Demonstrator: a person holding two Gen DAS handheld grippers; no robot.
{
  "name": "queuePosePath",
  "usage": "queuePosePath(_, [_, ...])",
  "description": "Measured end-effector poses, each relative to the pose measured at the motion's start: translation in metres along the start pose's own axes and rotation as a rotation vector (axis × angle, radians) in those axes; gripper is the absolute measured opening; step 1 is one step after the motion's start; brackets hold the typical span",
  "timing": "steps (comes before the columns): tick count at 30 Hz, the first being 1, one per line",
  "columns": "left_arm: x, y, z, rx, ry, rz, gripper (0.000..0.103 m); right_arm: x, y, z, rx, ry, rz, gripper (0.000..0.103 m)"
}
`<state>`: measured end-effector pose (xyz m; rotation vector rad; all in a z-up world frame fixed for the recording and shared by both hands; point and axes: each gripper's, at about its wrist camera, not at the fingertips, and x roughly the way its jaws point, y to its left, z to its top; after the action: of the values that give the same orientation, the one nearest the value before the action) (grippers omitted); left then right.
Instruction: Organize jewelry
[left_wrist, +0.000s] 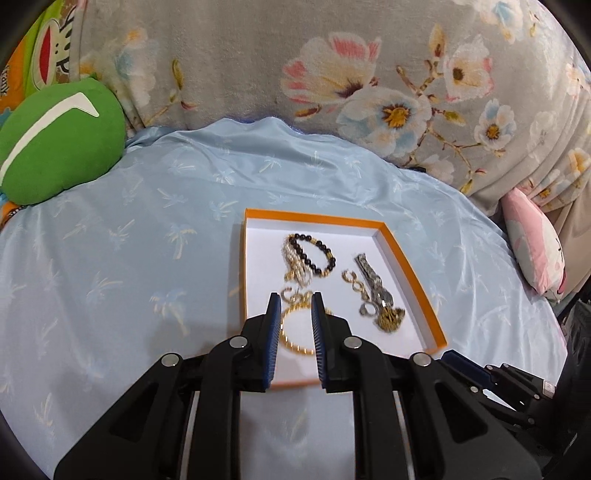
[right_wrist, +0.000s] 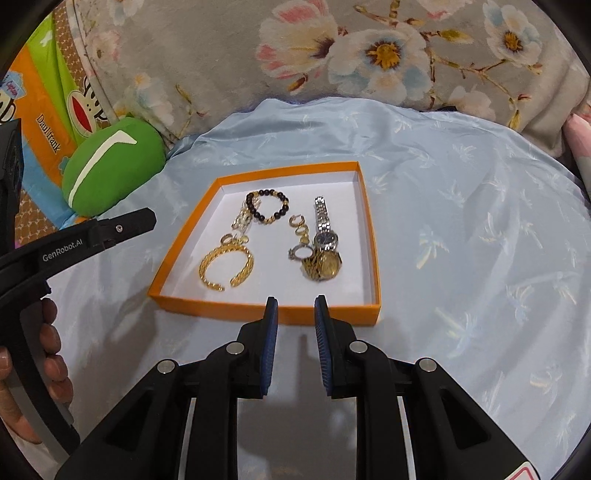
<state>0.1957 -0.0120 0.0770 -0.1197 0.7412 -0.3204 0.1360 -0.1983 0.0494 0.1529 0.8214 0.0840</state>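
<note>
While both tongs stand narrow, empty | orange tray (right_wrist: 258, 312) 12 o'clock | you widen right gripper (right_wrist: 295, 301) before gold bangle (right_wrist: 226, 267), 11 o'clock; left gripper (left_wrist: 295, 297) clear.

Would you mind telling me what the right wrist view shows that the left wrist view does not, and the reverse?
Only the right wrist view shows the whole gold cuff bracelet unobstructed, the person's hand on the left gripper's handle, and the right gripper empty, before the tray's near wall. Only the left wrist view shows the left gripper empty over the tray's near left area, and a pink pillow. Both share the orange tray, black bead bracelet, silver watch, gold watch, green cushion.
</note>
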Motion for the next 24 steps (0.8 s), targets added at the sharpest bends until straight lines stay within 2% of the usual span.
queuePosePath(5, [-0.018,-0.004,-0.030,0.020,0.027,0.013,0.016,-0.010,0.003,-0.028,0.015,0.035,-0.007,0.021])
queuePosePath(11, [-0.020,-0.006,-0.064,0.033,0.078,0.038,0.016,-0.015,0.009,-0.053,0.012,0.059,-0.022,0.024])
queuePosePath(15, [-0.017,-0.007,-0.078,0.024,0.099,0.058,0.021,-0.018,0.012,-0.060,0.017,0.047,-0.030,0.037])
queuePosePath(19, [-0.018,-0.007,-0.085,0.020,0.086,0.098,0.036,-0.022,0.012,-0.060,0.032,0.018,-0.048,0.050])
queuePosePath(21, [-0.017,-0.007,-0.087,0.020,0.083,0.110,0.036,-0.024,0.012,-0.059,0.038,-0.006,-0.062,0.060])
queuePosePath(24, [-0.013,-0.010,-0.093,0.034,0.086,0.143,0.038,-0.024,0.013,-0.061,0.034,-0.028,-0.089,0.065])
